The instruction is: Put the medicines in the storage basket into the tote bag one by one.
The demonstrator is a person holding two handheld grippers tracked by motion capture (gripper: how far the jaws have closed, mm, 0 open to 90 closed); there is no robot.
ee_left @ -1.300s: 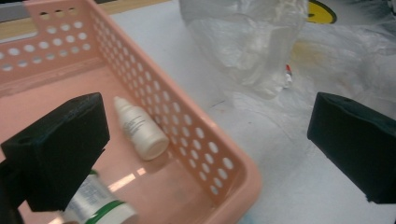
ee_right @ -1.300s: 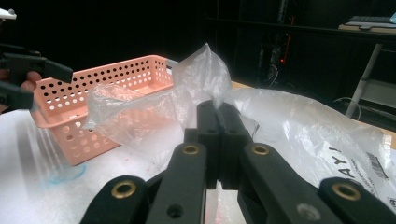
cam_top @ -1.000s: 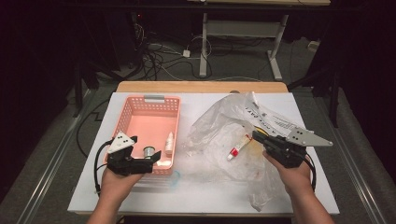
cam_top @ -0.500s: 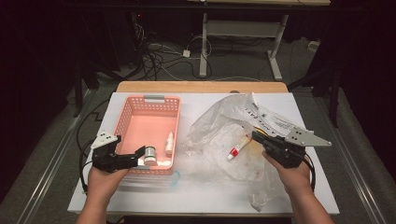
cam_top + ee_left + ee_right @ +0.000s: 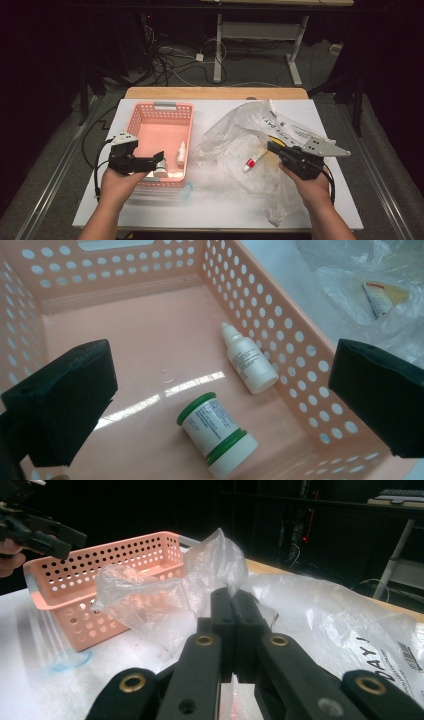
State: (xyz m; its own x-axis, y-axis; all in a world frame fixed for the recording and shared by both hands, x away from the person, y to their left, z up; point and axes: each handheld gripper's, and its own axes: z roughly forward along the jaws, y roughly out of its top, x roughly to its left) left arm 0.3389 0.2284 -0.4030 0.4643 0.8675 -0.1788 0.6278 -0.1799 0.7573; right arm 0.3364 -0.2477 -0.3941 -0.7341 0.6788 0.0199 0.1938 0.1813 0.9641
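Green-capped jar (image 5: 216, 437) in basket (image 5: 125, 290), left gripper view

Pink hole-dotted basket (image 5: 165, 131), white dropper bottle (image 5: 248, 364), green-capped white jar (image 5: 216, 432), clear printed bag (image 5: 260, 145), black claws.

You had a clear, crumpled plastic bag (image 5: 250, 145) with black print sprawled on the table right of the pink perforated basket (image 5: 165, 112), in which a green-capped white jar (image 5: 216, 433) and a white dropper bottle (image 5: 248, 364) lay on their sides.
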